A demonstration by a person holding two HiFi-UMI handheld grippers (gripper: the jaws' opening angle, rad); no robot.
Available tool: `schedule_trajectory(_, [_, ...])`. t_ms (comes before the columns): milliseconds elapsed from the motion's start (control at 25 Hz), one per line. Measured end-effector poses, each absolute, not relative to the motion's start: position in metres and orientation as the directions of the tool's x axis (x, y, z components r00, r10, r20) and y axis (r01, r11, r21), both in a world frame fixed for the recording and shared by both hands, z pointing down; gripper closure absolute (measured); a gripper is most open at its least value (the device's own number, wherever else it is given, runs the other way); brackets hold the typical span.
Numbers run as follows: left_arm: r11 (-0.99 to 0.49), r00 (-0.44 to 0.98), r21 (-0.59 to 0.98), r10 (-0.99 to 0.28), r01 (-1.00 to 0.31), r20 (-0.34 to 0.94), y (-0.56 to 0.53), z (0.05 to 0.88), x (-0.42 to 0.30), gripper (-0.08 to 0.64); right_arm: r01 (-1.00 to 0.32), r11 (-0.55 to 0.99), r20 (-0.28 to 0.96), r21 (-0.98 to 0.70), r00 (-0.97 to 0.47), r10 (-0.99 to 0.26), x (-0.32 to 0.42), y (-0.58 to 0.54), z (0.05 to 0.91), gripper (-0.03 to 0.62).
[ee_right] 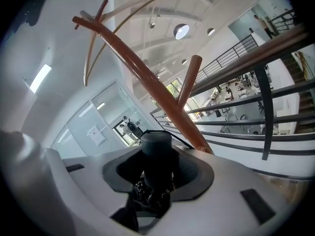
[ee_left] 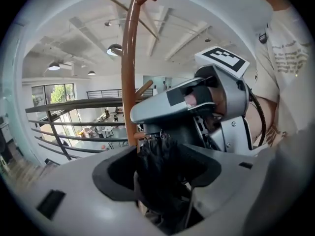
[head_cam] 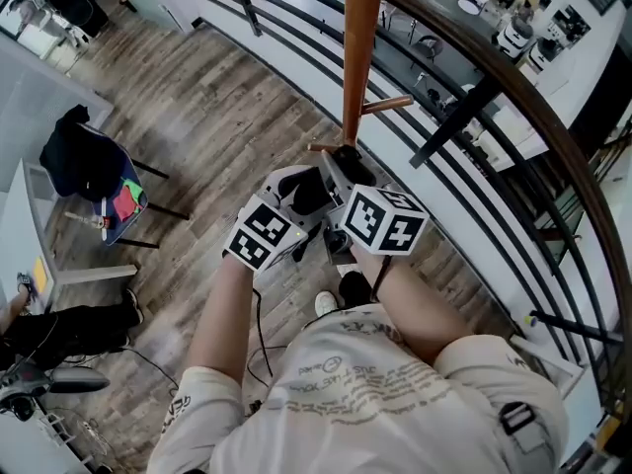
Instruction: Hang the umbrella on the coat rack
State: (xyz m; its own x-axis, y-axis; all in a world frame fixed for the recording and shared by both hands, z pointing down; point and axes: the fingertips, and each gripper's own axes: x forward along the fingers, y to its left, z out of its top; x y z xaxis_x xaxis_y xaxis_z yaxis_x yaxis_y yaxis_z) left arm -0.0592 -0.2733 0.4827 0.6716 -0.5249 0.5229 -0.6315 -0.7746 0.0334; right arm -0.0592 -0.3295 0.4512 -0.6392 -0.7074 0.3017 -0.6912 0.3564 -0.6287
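Umbrella [ee_left: 160, 173] count: one, black, folded. Gripper count: two.

- Right gripper [ee_right: 156, 167]: clamped on the cylindrical handle [ee_right: 156, 144], handle end projecting past the jaws.
- Left gripper [ee_left: 162, 156]: spread wide, bunched canopy fabric lying between the jaws, unclamped.
- Grippers close together, left just beside right.

Coat rack [head_cam: 359, 57] count: one, brown wooden pole, directly ahead of both grippers, close beyond the umbrella. Two short pegs [head_cam: 388, 105] near the gripper tips, longer curved arms above. Umbrella not yet on a peg.

Below the grippers: grey-brown wood-plank floor [head_cam: 217, 117]. Beyond the rack: one dark-barred railing [head_cam: 513, 117] with wooden top rail, open lower level past it. Well to the left of the left gripper: one chair [head_cam: 118, 205] carrying a black garment [head_cam: 74, 156].
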Motion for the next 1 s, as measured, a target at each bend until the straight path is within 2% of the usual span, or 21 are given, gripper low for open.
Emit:
schedule_trajectory(240, [-0.794,0.713,0.106,-0.467,-0.598,0.524,-0.276,0.497,-0.043,0.318,-0.697,0.370,0.294,-0.615,-0.637,-0.712,-0.053,-0.328,0.453,0.439])
schedule_trajectory(560, [-0.767,0.675,0.077,-0.507,-0.637,0.536,-0.282,0.501,-0.048,0.360,-0.680,0.396,0.267,-0.616,-0.654,-0.708,-0.054,-0.326,0.454,0.432])
schedule_trajectory(680, [-0.766,0.673,0.083,-0.502,-0.638,0.543,-0.284,0.502,-0.049,0.362,-0.654,0.415,0.248,-0.632,-0.678,-0.692,-0.056,-0.323,0.450,0.427])
schedule_trajectory(800, [-0.743,0.668,0.109,-0.515,-0.661,0.538,-0.286,0.506,-0.053,0.362,-0.629,0.426,0.240,-0.650,-0.702,-0.670,-0.051,-0.309,0.451,0.387])
schedule_trajectory(1000, [-0.724,0.670,0.141,-0.521,-0.675,0.529,-0.289,0.510,-0.056,0.364,-0.625,0.417,0.245,-0.660,-0.704,-0.667,-0.027,-0.293,0.459,0.388])
